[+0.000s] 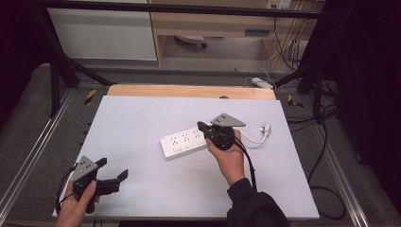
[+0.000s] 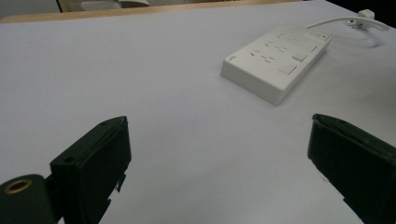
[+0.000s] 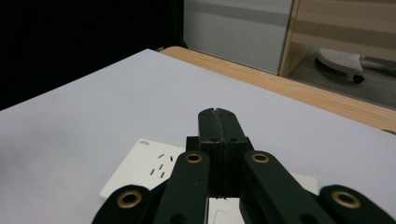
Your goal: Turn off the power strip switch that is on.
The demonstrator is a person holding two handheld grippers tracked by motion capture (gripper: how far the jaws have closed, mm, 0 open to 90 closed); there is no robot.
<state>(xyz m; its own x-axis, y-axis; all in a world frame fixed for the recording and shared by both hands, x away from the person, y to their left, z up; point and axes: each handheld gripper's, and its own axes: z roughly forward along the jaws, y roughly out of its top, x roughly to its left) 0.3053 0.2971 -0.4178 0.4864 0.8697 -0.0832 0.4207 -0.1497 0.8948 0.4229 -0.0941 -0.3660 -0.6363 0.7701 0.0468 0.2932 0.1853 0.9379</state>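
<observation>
- Power strip [image 1: 185,141]: white, lies flat on the table [image 1: 142,118], a bit right of centre & nearer the far edge than the near one. Long side runs slantwise, cord end twd the right edge.
- Cord [image 1: 253,138] loops off its right end to a white plug [image 1: 267,128], lying on the table near the right edge.
- Right gripper [image 1: 202,126]: jaws pressed together w/ nothing betw them, tip over the strip's right end; can't tell if it touches.
- Left gripper [image 1: 113,169]: jaws wide apart, nothing in them, near the table's near-left corner, well apart from the strip.
- Handling (my guess): hard plastic shell, stiff, light-ish, smooth so prob slippery on the white sheet; will slide if pushed at one end. Cord is soft & will drag behind.
- Where to grab: across the narrow width, on the long side walls near the middle; avoid the switches at the cord end.
- Writing: small mark at the strip's corner [image 3: 144,143], too small to read. No brand legible.
</observation>
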